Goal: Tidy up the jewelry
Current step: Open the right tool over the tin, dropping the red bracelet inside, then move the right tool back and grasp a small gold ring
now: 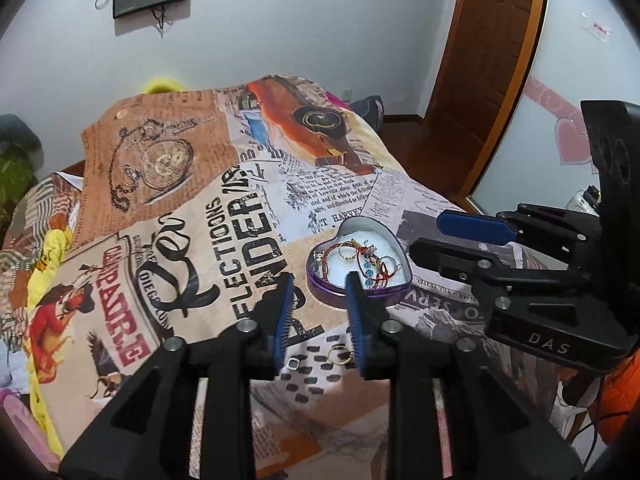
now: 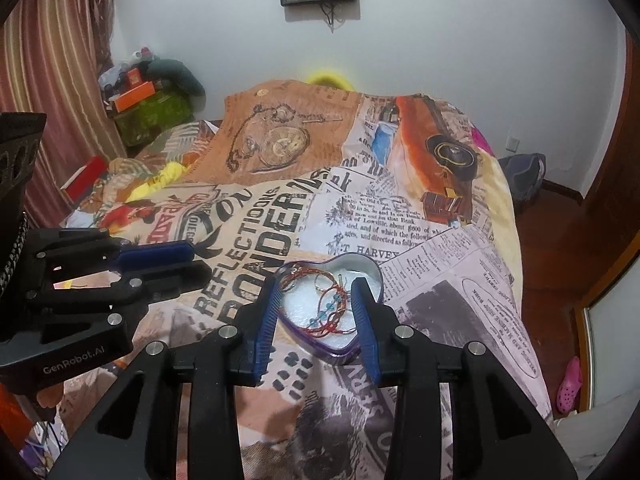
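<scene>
Left gripper spread, empty; gold ring lies on bedspread between its fingers, beside what appears a small square piece. Right gripper spread, empty, over heart-shaped tin holding bracelets.

We can't separate the pieces tangled in the heart tin. Its near rim sits behind the right gripper fingers. The small square item on the bedspread is too small to identify.

Each gripper is built of black plastic linkages fastened with silver screws. Ridged blue pads are fitted. "DAS" and "GenRobot.AI" are printed in white.
</scene>
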Demonstrator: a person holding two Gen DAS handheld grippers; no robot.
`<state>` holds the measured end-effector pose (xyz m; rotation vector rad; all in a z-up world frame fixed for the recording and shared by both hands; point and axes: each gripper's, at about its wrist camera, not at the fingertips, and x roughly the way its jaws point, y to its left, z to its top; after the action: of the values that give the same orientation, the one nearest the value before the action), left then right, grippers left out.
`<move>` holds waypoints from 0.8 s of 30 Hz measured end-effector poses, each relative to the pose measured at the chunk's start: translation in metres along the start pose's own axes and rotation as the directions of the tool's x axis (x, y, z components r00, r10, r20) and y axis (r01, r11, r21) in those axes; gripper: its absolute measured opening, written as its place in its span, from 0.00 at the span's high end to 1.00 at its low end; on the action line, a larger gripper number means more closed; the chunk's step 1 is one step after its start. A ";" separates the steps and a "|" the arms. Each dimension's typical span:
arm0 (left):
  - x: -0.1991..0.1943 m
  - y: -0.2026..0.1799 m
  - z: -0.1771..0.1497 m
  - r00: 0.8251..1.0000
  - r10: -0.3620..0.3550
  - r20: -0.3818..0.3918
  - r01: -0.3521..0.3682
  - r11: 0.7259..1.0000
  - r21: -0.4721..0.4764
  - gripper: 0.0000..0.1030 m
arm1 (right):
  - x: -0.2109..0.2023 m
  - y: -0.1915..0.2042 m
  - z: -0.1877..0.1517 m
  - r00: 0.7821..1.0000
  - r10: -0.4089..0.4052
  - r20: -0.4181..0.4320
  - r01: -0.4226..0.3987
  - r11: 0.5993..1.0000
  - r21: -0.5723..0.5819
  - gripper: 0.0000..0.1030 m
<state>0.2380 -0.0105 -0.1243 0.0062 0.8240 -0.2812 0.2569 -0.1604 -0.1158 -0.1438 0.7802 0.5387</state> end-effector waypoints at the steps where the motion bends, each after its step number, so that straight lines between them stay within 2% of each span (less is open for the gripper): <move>1: -0.003 0.000 -0.001 1.000 0.004 0.005 -0.004 1.000 0.003 0.72 | -0.001 0.001 -0.001 1.000 0.001 0.001 -0.001 1.000 0.000 0.68; 4: -0.010 0.000 -0.003 1.000 0.010 0.012 -0.010 1.000 0.010 0.71 | -0.005 0.006 -0.003 1.000 0.001 -0.002 -0.001 1.000 -0.001 0.68; 8: -0.017 0.003 -0.011 1.000 0.023 0.018 -0.023 1.000 0.005 0.62 | -0.006 0.012 -0.007 1.000 0.006 -0.010 -0.006 1.000 0.000 0.68; 16: -0.016 0.028 -0.034 0.998 0.051 -0.025 -0.052 0.998 -0.047 0.62 | 0.001 0.023 -0.023 0.998 0.020 -0.059 -0.020 1.000 0.006 0.68; 24: -0.001 0.050 -0.062 0.993 0.067 -0.096 -0.075 0.994 -0.084 0.62 | 0.029 0.037 -0.041 0.987 0.042 -0.158 -0.045 0.999 -0.011 0.68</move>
<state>0.2055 0.0452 -0.1711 -0.0336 0.9266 -0.1784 0.2288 -0.1304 -0.1627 -0.1851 0.9350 0.5796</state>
